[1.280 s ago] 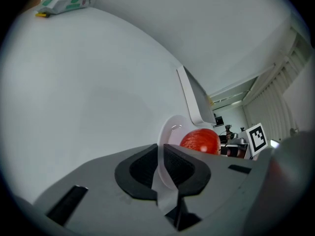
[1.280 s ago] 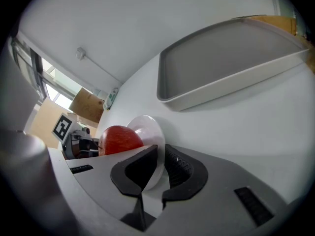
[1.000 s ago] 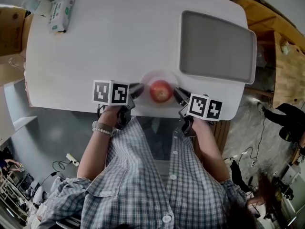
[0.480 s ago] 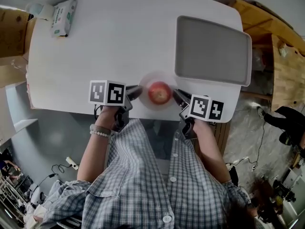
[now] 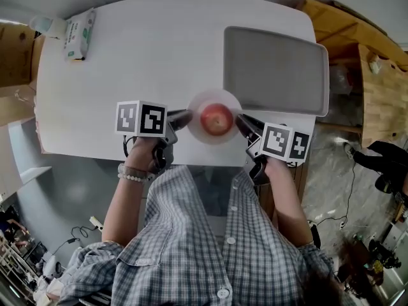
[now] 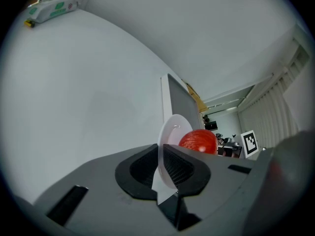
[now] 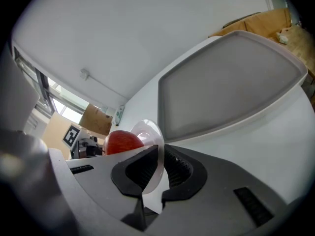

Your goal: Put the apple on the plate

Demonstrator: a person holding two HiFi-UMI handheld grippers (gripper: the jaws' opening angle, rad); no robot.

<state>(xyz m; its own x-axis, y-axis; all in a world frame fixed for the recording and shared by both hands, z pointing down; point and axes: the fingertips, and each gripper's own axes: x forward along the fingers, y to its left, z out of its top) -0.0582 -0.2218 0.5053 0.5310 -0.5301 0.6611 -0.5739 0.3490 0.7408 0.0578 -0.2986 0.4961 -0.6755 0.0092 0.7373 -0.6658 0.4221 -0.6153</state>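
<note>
Apple (image 5: 217,119): on the clear plate (image 5: 199,102), near the worktop (image 5: 140,56) front edge.
Left tool (image 5: 182,118): pinching the plate rim.
Right tool (image 5: 246,123): pinching the opposite rim.

A: What is the white table (image 5: 140,62) carrying?
B: I'm seeing a grey tray (image 5: 274,69) lying flat at its right end and a wet-wipes pack (image 5: 78,34) sitting at the far left corner.

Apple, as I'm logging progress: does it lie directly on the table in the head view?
No, the apple sits on the plate, which the left gripper and the right gripper clamp by its rim.
</note>
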